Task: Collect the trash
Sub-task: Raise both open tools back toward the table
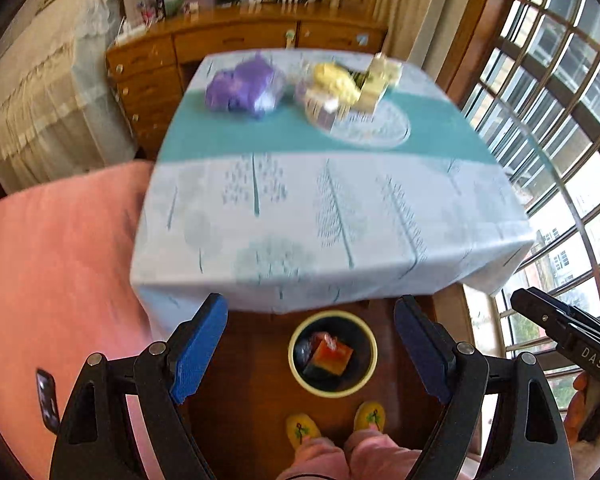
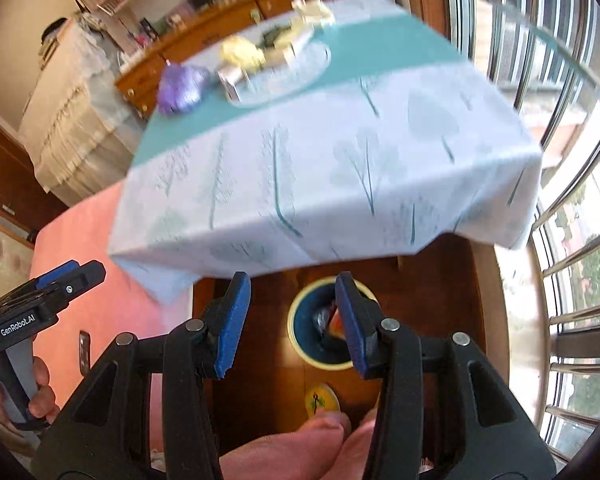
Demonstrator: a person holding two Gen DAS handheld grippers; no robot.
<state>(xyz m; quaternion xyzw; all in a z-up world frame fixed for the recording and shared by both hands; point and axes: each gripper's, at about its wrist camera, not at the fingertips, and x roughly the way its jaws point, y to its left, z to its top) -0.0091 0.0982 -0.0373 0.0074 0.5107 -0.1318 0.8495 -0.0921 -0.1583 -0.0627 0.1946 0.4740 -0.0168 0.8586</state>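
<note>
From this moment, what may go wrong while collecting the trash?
1. The remaining trash, a purple bag and a yellow wrapper, lies at the table's far side: a long reach.
2. The bin stands on the floor close to the person's feet; it could be kicked.
3. Both pictures are blurred; aiming may suffer.

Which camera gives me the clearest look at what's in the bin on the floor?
The left wrist view: the bin sits unobstructed between the claw fingers, with the wrappers inside plainly visible. In the right wrist view, the bin is partly hidden behind a blue finger.
</note>
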